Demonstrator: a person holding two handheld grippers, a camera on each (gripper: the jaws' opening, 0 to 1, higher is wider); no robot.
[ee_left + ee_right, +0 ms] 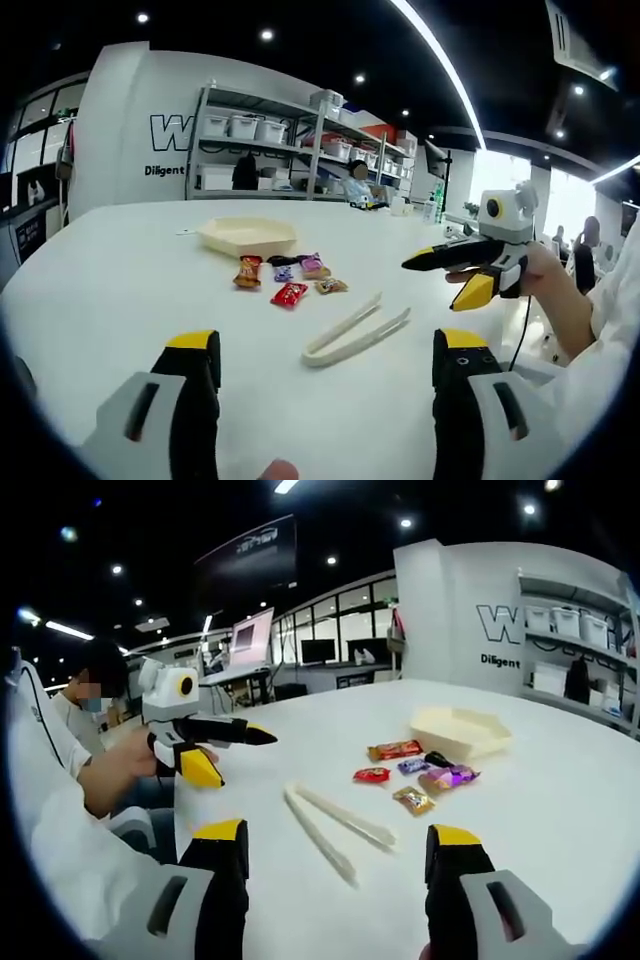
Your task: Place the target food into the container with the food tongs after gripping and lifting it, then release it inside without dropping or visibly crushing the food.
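Worktop: a wide white rounded worktop (pixel 120 290) carried everything, with a person's sleeve at its near edge.
Container: a shallow cream hexagonal tray (pixel 248 236) sat toward the far edge, with nothing visible in it.
Food: a cluster of small wrapped snacks lay just in front of the tray, among them an orange packet (pixel 248 272), a red packet (pixel 289 293) and a purple packet (pixel 314 266); which one was the target could not be told.
Food tongs: the cream plastic food tongs (pixel 356 332) lay flat on the worktop, nearer than the snacks, untouched.
Left tongs: the left gripper (pixel 325 385) was held above the near edge, its jaws wide apart and empty.
Right tongs: the right gripper (pixel 338 870) hovered likewise, jaws spread, holding nothing.
Progress: nothing was done yet, as I judged it; picking up the food tongs, gripping, lifting and releasing a snack in the tray all remained.
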